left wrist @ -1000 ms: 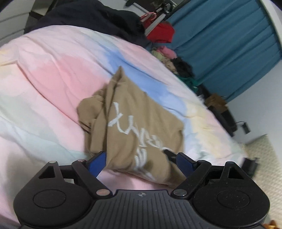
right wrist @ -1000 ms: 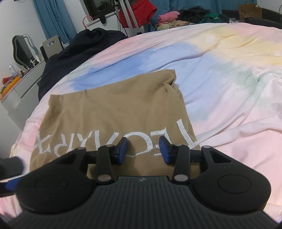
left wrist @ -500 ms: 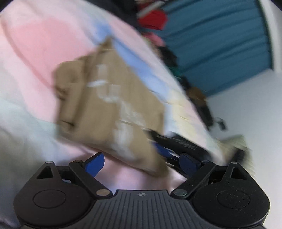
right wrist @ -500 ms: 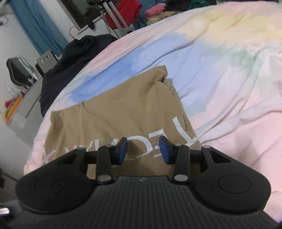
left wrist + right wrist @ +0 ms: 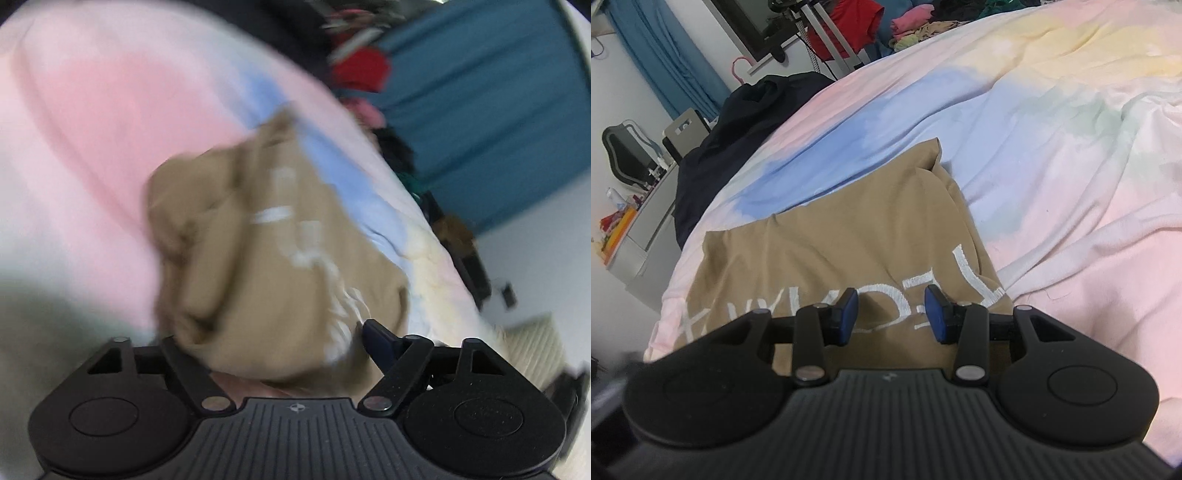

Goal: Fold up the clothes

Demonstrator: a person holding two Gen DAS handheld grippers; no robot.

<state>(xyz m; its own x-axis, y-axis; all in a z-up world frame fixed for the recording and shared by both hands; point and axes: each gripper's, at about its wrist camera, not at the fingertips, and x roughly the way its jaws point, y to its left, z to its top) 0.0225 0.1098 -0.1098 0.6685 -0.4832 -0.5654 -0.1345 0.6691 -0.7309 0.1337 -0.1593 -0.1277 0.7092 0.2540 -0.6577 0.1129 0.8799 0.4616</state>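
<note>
A tan shirt point(image 5: 857, 236) with white lettering lies partly folded on a pastel bedspread point(image 5: 1052, 122). In the blurred left wrist view the shirt point(image 5: 266, 266) fills the middle, bunched at its left side. My left gripper point(image 5: 273, 350) is open, its jaws straddling the shirt's near edge; the left fingertip is hidden behind cloth. My right gripper point(image 5: 890, 314) is open just above the lettering, with nothing between its jaws.
A dark garment point(image 5: 738, 122) lies heaped at the bed's far left edge. A clothes rack with a red top point(image 5: 849, 26) and a pile of clothes point(image 5: 923, 22) stand beyond the bed. Blue curtains point(image 5: 498, 110) hang behind. A dresser point(image 5: 639, 229) stands at left.
My left gripper swung away and came back close over the shirt's near edge, its view blurred by motion. My right gripper tilted slightly and stayed open over the lettering.
</note>
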